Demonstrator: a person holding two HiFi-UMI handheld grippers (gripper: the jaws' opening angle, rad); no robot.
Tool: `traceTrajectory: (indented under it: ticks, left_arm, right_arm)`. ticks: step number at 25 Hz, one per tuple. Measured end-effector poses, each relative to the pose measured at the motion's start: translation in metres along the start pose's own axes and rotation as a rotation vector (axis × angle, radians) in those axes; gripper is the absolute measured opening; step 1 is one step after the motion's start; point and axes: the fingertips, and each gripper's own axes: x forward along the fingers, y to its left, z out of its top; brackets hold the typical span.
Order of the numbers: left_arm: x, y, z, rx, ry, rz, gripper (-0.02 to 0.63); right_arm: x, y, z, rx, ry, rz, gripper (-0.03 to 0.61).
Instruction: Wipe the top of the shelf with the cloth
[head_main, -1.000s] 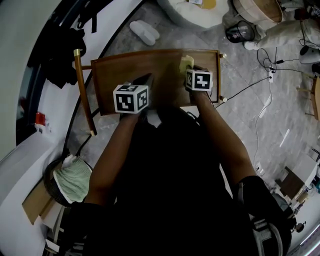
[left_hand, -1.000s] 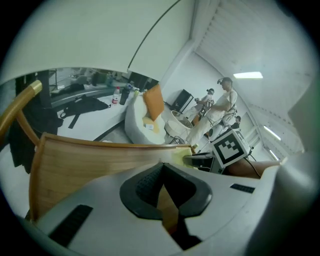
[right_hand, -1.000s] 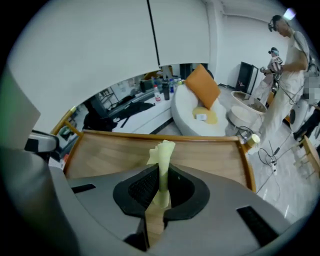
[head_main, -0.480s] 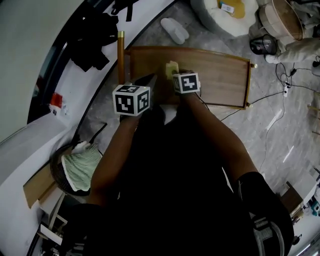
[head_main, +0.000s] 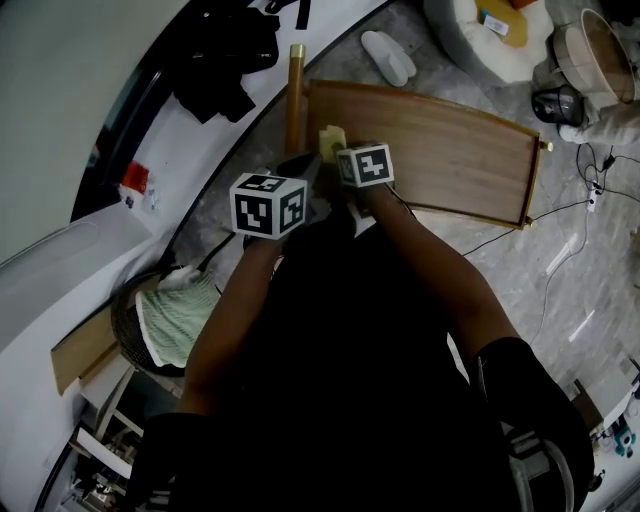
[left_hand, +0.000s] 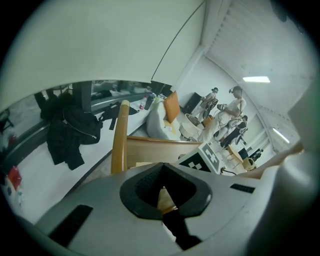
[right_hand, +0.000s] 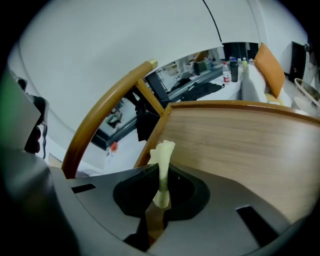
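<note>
The wooden shelf top (head_main: 450, 150) runs across the upper middle of the head view, with a round post (head_main: 295, 95) at its left end. A pale yellow cloth (head_main: 331, 140) lies against the top near that left end, and my right gripper (head_main: 340, 152) is shut on it. In the right gripper view the cloth (right_hand: 162, 165) stands as a thin strip pinched between the jaws, above the wood (right_hand: 240, 145). My left gripper (head_main: 300, 170) hovers beside the shelf's left end, shut and holding nothing (left_hand: 162, 192).
A dark basket (head_main: 125, 335) with a green-striped cloth sits on the floor at lower left. Black clothes (head_main: 230, 70) lie on a white ledge behind the shelf. A white slipper (head_main: 388, 57), a white cushion (head_main: 480, 45) and cables (head_main: 590, 190) are on the grey floor.
My right gripper has slid the cloth leftward along the shelf top, from the right part to near the left end. The left gripper has stayed beside it.
</note>
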Motion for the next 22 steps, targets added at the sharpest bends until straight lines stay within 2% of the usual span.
traceTrajectory:
  ticks: [8, 12, 18, 22]
  left_arm:
    - [-0.012, 0.013, -0.014, 0.016, 0.019, -0.016, 0.011]
    - [-0.011, 0.015, -0.017, 0.014, 0.030, -0.018, 0.011]
    - [0.007, 0.009, -0.020, 0.006, 0.051, -0.020, 0.011]
    - [0.023, -0.004, -0.021, 0.016, 0.074, -0.031, 0.011]
  right_arm:
    - [0.033, 0.019, -0.001, -0.041, 0.029, -0.009, 0.043]
    - [0.035, 0.026, -0.002, -0.101, 0.051, -0.008, 0.043]
    - [0.027, 0.015, -0.010, -0.123, 0.056, -0.022, 0.043]
    - [0.013, -0.007, -0.015, -0.119, 0.067, -0.047, 0.043]
